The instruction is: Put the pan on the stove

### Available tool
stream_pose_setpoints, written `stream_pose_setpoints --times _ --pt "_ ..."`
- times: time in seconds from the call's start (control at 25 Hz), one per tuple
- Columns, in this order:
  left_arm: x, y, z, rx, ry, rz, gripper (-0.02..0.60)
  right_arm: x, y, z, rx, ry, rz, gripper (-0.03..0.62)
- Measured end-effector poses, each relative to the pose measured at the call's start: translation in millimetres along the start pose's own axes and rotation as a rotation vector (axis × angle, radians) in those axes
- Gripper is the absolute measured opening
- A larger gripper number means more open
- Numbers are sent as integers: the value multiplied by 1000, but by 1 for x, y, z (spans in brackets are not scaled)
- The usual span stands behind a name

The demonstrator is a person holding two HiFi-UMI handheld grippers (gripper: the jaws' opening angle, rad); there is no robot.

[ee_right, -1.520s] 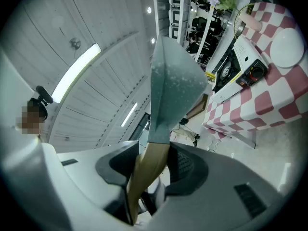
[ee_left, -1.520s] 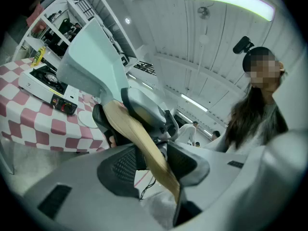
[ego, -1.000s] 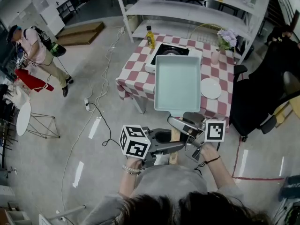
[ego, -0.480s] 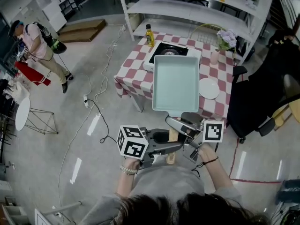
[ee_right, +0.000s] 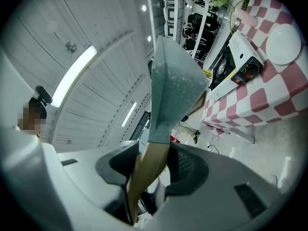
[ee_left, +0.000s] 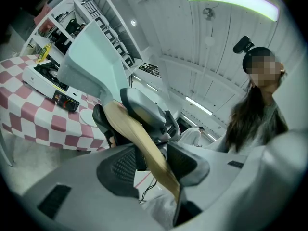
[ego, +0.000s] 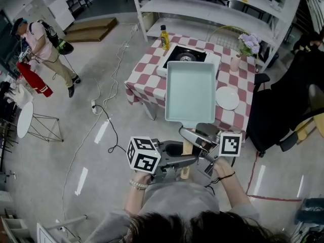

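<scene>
From the head view, I have the pan (ego: 190, 92) up in the air, not set down, its pale tray showing over the near half of the checked counter (ego: 144, 82). Its far rim just overlaps the stove (ego: 186, 56), which sits at the counter's far edge beside the bottle (ego: 164, 38) in the far left corner. The plate (ego: 227, 97) lies by the right edge. The pan's long axis runs straight away from me toward the stove, with the handle (ego: 187, 147) pointing back at my body. My left tongs (ego: 190, 159) reach in from the left and my right tongs (ego: 188, 134) from the right, crossing on that handle, the right pair nearer the tray. Both forearms are tucked close to me, so I judge the stove is reached by pushing forward along the pan's own line. In the left gripper view, my left tongs (ee_left: 151, 160) pinch the wooden handle (ee_left: 137, 136) low down, and the tray (ee_left: 91, 57) rises toward the stove (ee_left: 45, 78). In the right gripper view, my right tongs (ee_right: 154, 170) pinch the handle (ee_right: 147, 172) just below the tray (ee_right: 171, 90), with the stove (ee_right: 236, 64) ahead to the right.
</scene>
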State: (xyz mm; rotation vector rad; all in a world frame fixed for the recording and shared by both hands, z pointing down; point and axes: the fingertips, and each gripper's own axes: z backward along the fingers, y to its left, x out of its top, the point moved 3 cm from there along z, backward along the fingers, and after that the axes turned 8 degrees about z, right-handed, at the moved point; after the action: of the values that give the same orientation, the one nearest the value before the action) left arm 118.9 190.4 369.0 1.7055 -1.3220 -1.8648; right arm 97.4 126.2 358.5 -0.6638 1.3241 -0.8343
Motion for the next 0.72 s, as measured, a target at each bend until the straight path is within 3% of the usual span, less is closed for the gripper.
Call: stream_pose_setpoints --times 0.72 --pt "56 64 23 -53 57 35 192 47 -57 -46 -46 -66 -39 187"
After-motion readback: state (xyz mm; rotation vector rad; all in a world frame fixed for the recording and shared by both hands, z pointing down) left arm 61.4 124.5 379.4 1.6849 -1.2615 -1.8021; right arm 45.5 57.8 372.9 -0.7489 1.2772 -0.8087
